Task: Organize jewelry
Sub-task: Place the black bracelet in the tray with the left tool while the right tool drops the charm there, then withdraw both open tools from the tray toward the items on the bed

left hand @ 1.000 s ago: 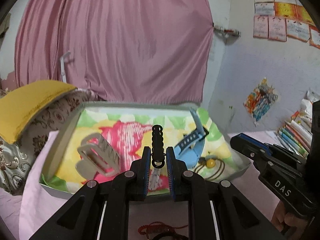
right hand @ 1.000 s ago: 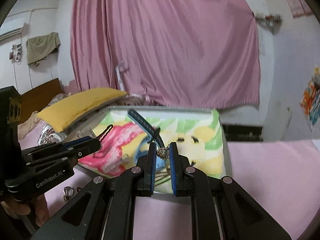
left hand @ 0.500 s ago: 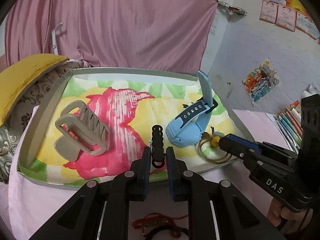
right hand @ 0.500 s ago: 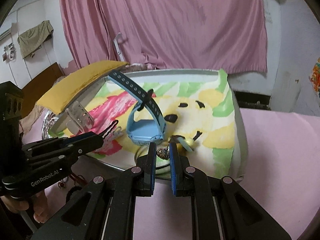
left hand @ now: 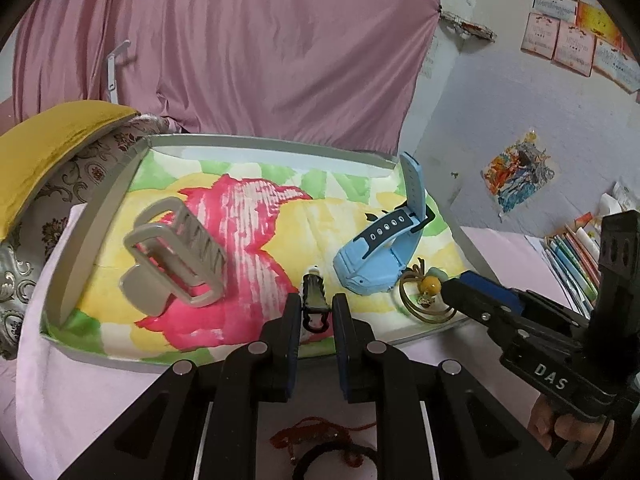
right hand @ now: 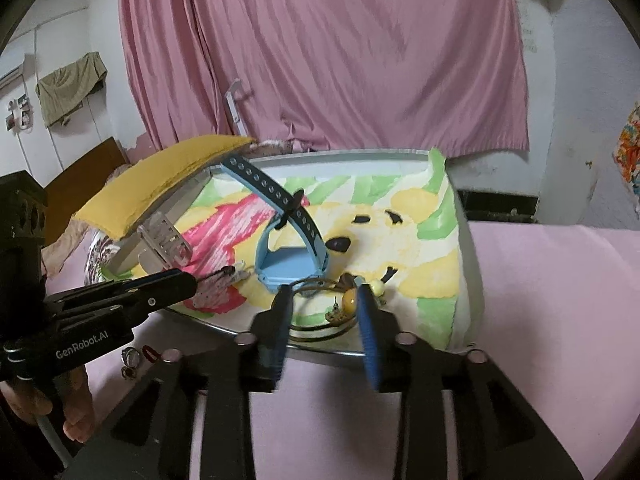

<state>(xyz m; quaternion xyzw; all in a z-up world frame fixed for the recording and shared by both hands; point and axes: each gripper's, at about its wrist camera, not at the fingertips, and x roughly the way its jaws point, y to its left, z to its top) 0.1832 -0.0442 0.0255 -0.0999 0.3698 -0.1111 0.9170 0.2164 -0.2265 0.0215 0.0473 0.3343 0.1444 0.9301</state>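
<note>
A grey-rimmed tray [left hand: 100, 216] with a colourful cartoon lining holds a beige hair claw [left hand: 176, 256], a light blue watch [left hand: 380, 256] and a brown cord with a yellow bead [left hand: 430, 286]. My left gripper [left hand: 316, 316] is shut on a black hair clip [left hand: 314, 298], holding it low over the tray's front edge. My right gripper [right hand: 324, 316] is open; a small metal charm [right hand: 334, 314] lies between its fingers on the tray [right hand: 472, 264], beside the yellow bead [right hand: 350, 300].
A red cord and a black hair tie [left hand: 332, 444] lie on the pink cloth below the left gripper. Small rings [right hand: 130, 360] lie on the cloth left of the tray. A yellow cushion [left hand: 44, 144] borders the tray's left; books [left hand: 572, 256] sit at right.
Both grippers came down to the tray. The right gripper opened and let go of the small metal charm onto the tray. The left gripper tilted the black clip down toward the tray.
</note>
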